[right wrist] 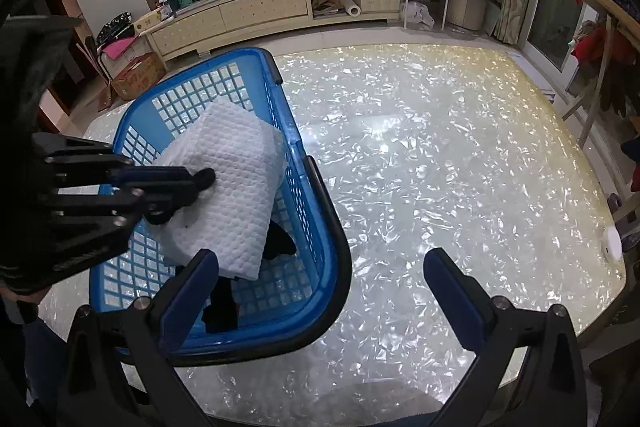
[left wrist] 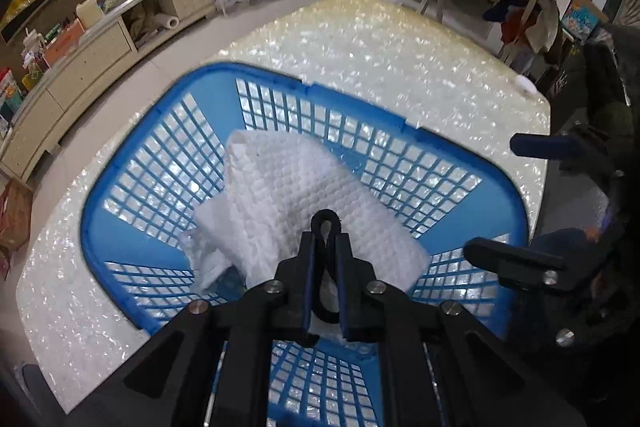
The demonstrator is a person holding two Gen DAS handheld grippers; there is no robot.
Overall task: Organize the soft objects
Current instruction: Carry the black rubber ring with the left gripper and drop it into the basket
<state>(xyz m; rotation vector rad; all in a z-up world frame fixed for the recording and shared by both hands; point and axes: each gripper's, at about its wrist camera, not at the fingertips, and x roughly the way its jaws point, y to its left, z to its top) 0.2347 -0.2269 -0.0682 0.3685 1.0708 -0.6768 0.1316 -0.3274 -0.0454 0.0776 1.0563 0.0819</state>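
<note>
Pearly table (right wrist: 420,167); left gripper (left wrist: 325,227) clamped on black loop (left wrist: 326,217) above blue basket (left wrist: 104,227); lower, release inside; right gripper (right wrist: 320,291) fingers apart, w/ nothing between.

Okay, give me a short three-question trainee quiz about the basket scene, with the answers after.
1. True or false: the left tongs are shut on a black loop.
2. Where does the white quilted cloth lie? A) on the shiny pearl-patterned table B) in the blue plastic lattice basket C) on the floor
3. Fill in: the right tongs are ____ and hold nothing.

Key: 1 true; 2 B; 3 open
</note>
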